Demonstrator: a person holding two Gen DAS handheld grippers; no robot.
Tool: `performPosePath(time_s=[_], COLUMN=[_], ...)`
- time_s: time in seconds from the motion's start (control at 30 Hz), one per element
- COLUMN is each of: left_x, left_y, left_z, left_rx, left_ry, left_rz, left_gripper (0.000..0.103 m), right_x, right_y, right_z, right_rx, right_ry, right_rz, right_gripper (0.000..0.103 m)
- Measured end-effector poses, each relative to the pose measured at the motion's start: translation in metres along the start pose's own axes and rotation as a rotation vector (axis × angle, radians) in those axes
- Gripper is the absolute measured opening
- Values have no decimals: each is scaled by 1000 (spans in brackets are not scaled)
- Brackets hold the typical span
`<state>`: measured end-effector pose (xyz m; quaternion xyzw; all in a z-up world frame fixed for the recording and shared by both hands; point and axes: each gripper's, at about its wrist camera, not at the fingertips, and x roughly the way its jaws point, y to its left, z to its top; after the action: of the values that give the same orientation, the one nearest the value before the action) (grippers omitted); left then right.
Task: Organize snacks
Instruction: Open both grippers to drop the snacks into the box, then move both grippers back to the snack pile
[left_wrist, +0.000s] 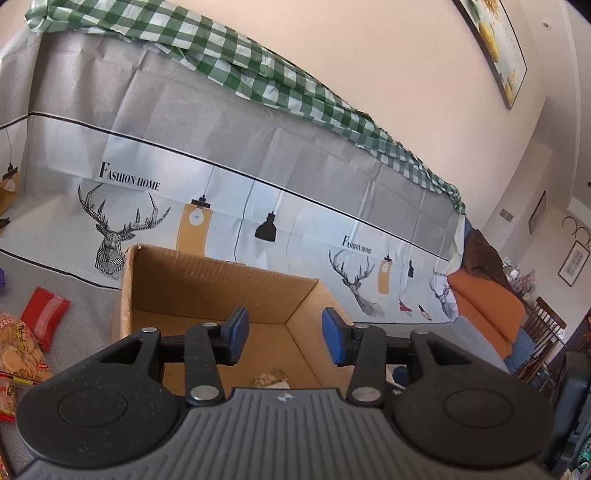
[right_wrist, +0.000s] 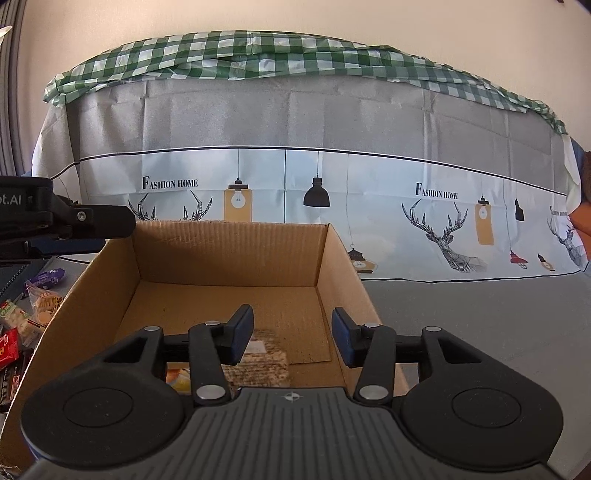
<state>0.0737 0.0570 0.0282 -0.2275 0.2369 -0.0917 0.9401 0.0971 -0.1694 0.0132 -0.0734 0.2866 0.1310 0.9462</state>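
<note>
Jaws on both tools stand spread and pinch nothing: the left gripper (left_wrist: 284, 338) and the right gripper (right_wrist: 292, 338) hover over the cardboard box (right_wrist: 229, 247). Inside lies a wafer packet (right_wrist: 264, 363) beside something yellow, half hidden. Judging by that, sorting has barely begun; the red pouch (left_wrist: 44, 321), cracker bag (left_wrist: 20, 360) and purple wrapper (right_wrist: 48, 277) wait outside.

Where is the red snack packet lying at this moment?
In the left wrist view, the red snack packet lies on the grey cloth at the far left, outside the cardboard box, just beyond the bag of round biscuits.
</note>
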Motion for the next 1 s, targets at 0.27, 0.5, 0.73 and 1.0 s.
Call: performPosePath(time_s=[0.27, 0.5, 0.73, 1.0], left_x=[-15, -49, -97, -119], left_y=[15, 46, 134, 187], left_z=[-1, 12, -3, -3], left_rx=[3, 129, 43, -108], left_ry=[73, 187, 217, 245], left_rz=[-16, 88, 203, 337], left_gripper=[47, 37, 35, 24], right_x=[-1, -11, -26, -34], right_y=[1, 21, 54, 112], right_z=[1, 1, 2, 0], right_rx=[52, 65, 91, 126], right_ry=[-13, -34, -57, -45], right_rz=[23, 82, 212, 404], right_gripper=[64, 64, 50, 39])
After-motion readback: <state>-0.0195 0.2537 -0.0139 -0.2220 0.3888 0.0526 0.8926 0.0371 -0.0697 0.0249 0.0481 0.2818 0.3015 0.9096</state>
